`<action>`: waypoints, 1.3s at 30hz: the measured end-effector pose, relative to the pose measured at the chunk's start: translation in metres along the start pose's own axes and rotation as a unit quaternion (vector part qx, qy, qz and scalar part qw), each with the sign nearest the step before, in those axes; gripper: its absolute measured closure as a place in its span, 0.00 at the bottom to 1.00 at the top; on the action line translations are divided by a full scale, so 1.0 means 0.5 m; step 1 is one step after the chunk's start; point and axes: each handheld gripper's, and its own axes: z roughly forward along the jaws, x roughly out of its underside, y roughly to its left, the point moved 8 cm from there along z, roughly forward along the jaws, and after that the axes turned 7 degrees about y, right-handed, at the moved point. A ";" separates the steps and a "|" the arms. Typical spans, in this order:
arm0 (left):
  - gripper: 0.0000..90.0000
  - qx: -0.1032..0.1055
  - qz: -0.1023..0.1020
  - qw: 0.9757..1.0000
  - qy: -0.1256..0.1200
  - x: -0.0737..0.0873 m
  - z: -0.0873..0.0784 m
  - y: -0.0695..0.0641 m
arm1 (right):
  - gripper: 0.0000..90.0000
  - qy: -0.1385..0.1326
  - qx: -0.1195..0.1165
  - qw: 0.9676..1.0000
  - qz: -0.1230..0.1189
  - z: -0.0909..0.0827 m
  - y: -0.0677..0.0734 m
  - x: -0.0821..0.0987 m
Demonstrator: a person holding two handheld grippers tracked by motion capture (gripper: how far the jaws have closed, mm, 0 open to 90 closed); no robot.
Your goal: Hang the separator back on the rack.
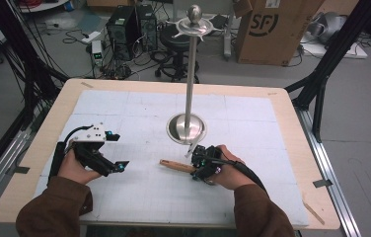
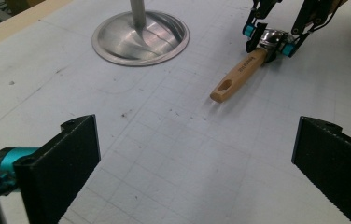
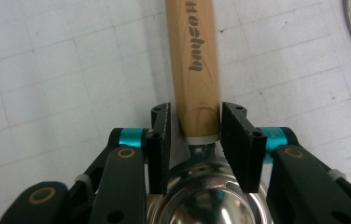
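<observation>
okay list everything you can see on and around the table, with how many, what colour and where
utensil: one, wooden handle with metal head, table centre, lying flat
stand: one, silver, round base and tall pole with hooks on top, just behind the utensil
mat: one, white, gridded, covering the table
table: one, light wood
cardboard box: one, brown, floor behind
right gripper: black and teal, jaws around the utensil handle
left gripper: black, open, left of the utensil

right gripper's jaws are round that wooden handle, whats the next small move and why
Probably close the right gripper a touch more and lift. Its jaws flank the wooden handle of the metal utensil near the ferrule, with a small gap on one side, and the handle lies flat on the mat. The hook stand is close by; the left gripper is open.
</observation>
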 end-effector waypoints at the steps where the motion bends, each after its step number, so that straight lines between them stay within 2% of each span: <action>1: 0.02 0.000 -0.001 1.000 -0.001 0.000 0.000 0.000 | 0.69 0.005 0.003 1.000 -0.001 0.002 0.000 -0.001; 9: 0.02 0.000 -0.001 1.000 -0.001 0.000 0.000 -0.001 | 0.69 0.031 0.010 0.999 -0.010 0.004 0.000 -0.006; 19: 0.02 -0.001 -0.001 1.000 0.000 0.000 0.001 -0.002 | 0.74 0.037 -0.003 0.999 -0.001 0.006 -0.001 -0.006; 27: 0.02 -0.001 0.001 1.000 0.001 0.000 -0.001 -0.002 | 0.77 0.039 -0.002 0.999 0.006 0.005 0.000 -0.006; 34: 0.02 -0.001 -0.001 1.000 -0.002 0.000 -0.001 0.000 | 0.77 0.032 0.007 0.999 0.002 0.000 0.001 -0.006; 39: 0.02 0.001 -0.004 1.000 -0.001 0.000 -0.002 -0.001 | 0.77 0.002 0.011 1.000 0.004 -0.015 0.001 -0.009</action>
